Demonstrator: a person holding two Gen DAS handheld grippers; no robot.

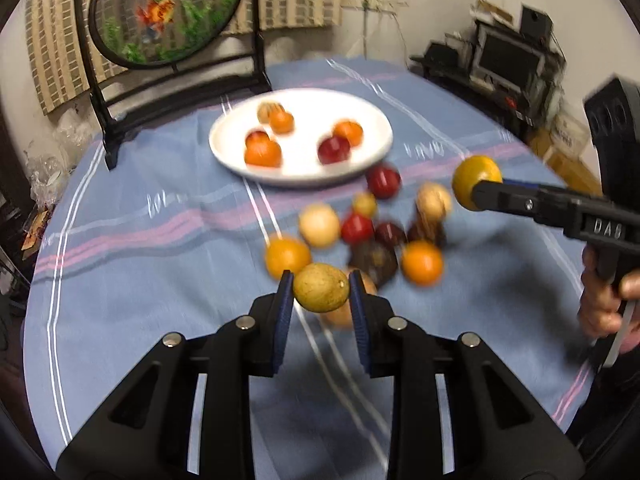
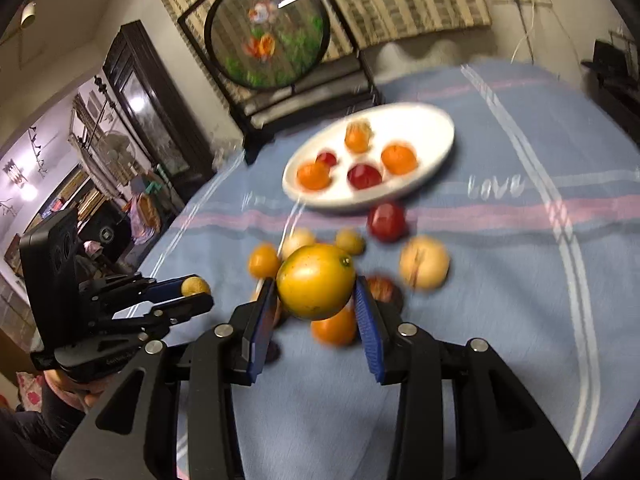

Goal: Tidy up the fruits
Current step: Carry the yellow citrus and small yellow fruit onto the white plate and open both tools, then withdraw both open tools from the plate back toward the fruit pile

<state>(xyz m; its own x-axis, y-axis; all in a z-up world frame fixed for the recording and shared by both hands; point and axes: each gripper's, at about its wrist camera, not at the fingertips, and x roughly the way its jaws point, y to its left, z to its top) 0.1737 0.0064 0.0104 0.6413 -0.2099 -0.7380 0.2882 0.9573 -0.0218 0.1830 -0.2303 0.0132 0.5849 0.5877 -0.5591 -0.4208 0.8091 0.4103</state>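
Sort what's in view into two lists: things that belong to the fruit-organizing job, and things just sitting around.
Part of the job:
- left gripper, shut on a small yellow-green fruit
- right gripper, shut on a yellow-orange fruit
- white plate with fruits already on it
- loose fruit pile on the cloth

Just sitting around:
- round goldfish screen on its stand
- blue striped tablecloth
- monitor in the corner

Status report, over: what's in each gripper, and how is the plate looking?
Left gripper shut on small brownish-yellow fruit. Right gripper shut on yellow-orange fruit. White plate holds several fruits. More fruit loose on the cloth; nothing blocking.
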